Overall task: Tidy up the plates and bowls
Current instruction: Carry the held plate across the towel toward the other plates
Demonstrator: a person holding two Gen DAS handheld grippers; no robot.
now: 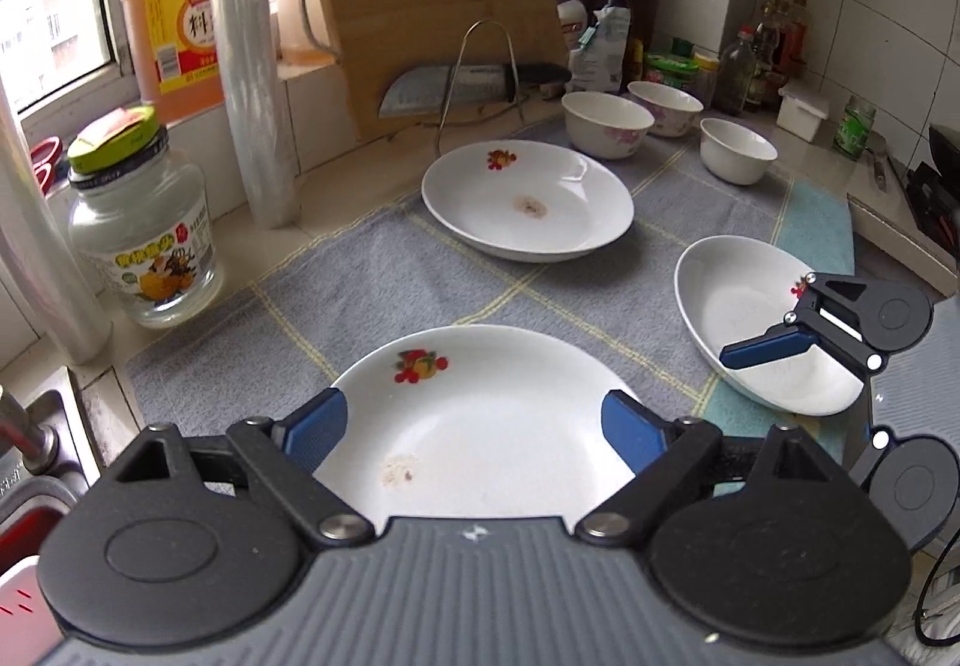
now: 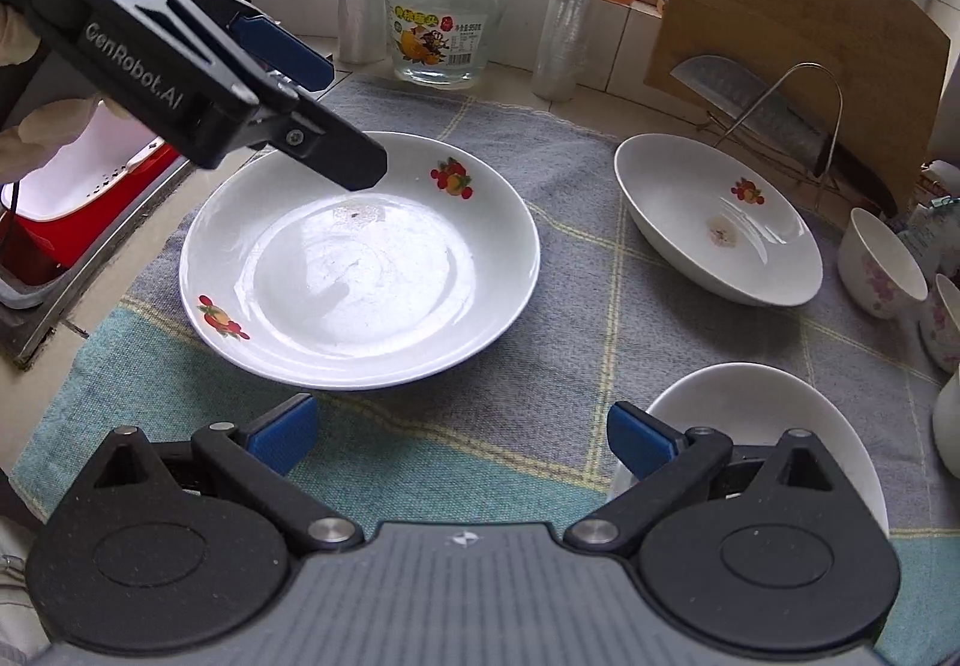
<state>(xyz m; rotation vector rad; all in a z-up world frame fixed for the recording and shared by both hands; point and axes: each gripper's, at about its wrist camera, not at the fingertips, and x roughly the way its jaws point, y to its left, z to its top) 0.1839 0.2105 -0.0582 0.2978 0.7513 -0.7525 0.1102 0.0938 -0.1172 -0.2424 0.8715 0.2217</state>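
Note:
Three white fruit-print plates lie on a grey-blue checked cloth (image 1: 384, 282). The near plate (image 1: 480, 426) (image 2: 360, 270) sits under my left gripper (image 1: 474, 429), which is open and hovers over its rim; it also shows in the right wrist view (image 2: 324, 120). The far plate (image 1: 528, 204) (image 2: 714, 228) lies by the knife rack. The right plate (image 1: 756, 318) (image 2: 762, 414) is below my right gripper (image 2: 462, 435), open, one finger over its rim; this gripper also shows in the left wrist view (image 1: 798, 366). Three small bowls (image 1: 606, 123) (image 1: 666, 105) (image 1: 738, 150) stand at the back.
A glass jar (image 1: 144, 240) (image 2: 447, 30), a plastic-wrap roll (image 1: 246, 54), an orange bottle (image 1: 171, 6) and a cutting board (image 1: 432, 0) with a cleaver (image 1: 444, 87) line the window side. Condiment bottles (image 1: 774, 48) stand at the back. A sink (image 2: 78, 210) lies left.

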